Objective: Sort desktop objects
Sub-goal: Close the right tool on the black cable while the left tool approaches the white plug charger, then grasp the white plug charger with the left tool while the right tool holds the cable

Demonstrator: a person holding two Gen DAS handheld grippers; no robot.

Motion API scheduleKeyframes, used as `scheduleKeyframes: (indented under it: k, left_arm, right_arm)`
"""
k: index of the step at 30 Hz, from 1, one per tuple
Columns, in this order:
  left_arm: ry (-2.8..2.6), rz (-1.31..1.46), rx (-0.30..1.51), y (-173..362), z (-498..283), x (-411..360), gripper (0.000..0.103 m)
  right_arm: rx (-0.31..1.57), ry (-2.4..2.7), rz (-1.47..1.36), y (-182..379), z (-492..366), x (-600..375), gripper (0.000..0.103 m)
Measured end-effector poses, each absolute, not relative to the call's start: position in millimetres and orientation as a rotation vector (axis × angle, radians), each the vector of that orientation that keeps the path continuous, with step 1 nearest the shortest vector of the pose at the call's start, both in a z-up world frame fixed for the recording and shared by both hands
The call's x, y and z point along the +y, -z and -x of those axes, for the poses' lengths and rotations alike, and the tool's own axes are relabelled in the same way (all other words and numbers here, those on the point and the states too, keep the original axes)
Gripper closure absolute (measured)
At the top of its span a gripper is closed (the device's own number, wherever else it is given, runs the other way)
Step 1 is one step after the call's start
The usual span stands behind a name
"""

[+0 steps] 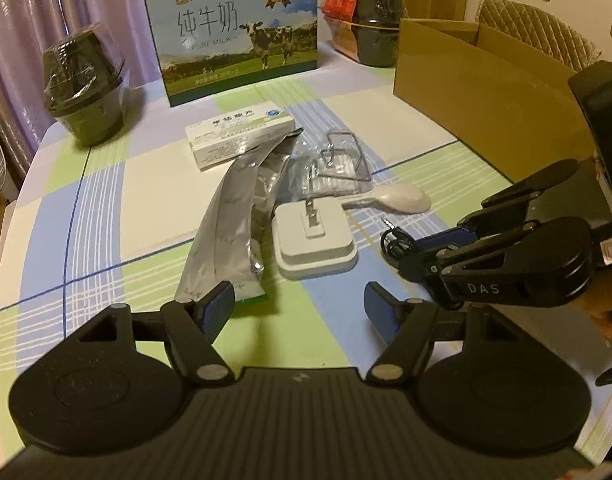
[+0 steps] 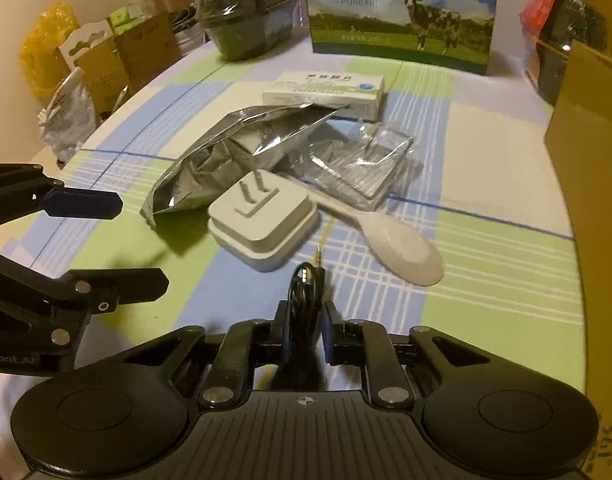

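Observation:
A small pile lies mid-table: a white charger plug (image 1: 314,246) (image 2: 264,226), a white spoon (image 1: 390,202) (image 2: 402,252), a silver foil bag (image 1: 226,216) (image 2: 226,148), a white medicine box (image 1: 240,134) (image 2: 326,92) and a clear plastic case (image 1: 338,168) (image 2: 358,168). My right gripper (image 2: 306,320) (image 1: 422,250) is shut on a coiled black audio cable (image 2: 304,288) (image 1: 394,242), just right of the charger. My left gripper (image 1: 298,306) (image 2: 140,242) hangs open over the cloth, in front of the foil bag and the charger, holding nothing.
An open cardboard box (image 1: 466,92) (image 2: 586,160) stands at the right. A milk carton (image 1: 242,36) (image 2: 402,12) stands at the back, with wrapped black bowls at the left (image 1: 84,88) (image 2: 242,20) and right (image 1: 376,20). Bags and boxes sit beyond the table's left edge (image 2: 66,92).

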State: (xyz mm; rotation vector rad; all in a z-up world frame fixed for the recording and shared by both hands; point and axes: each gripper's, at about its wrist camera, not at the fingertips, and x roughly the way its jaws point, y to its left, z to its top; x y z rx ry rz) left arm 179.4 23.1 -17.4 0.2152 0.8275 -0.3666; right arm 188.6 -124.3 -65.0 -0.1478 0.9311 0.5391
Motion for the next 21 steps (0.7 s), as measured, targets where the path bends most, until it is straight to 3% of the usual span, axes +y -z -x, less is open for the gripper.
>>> scheduleKeyframes:
  k: [10,13,21]
  left_arm:
    - [0.396,-0.228,0.805,27.3,-199.6,-5.9,0.035]
    - [0.375,-0.189,0.827,33.7,-213.7,-8.7,0.025]
    - [0.334,-0.165,0.862,45.0,-242.7,-20.9,0.025]
  right_arm:
    - [0.886,-0.466,0.044,40.3,-197.3,-158.5,0.091]
    - [0.892,-0.455,0.022,39.9,-200.8,-164.9,0.092]
    - [0.898,-0.465,0.005,40.9,-205.9,-165.9,0.091]
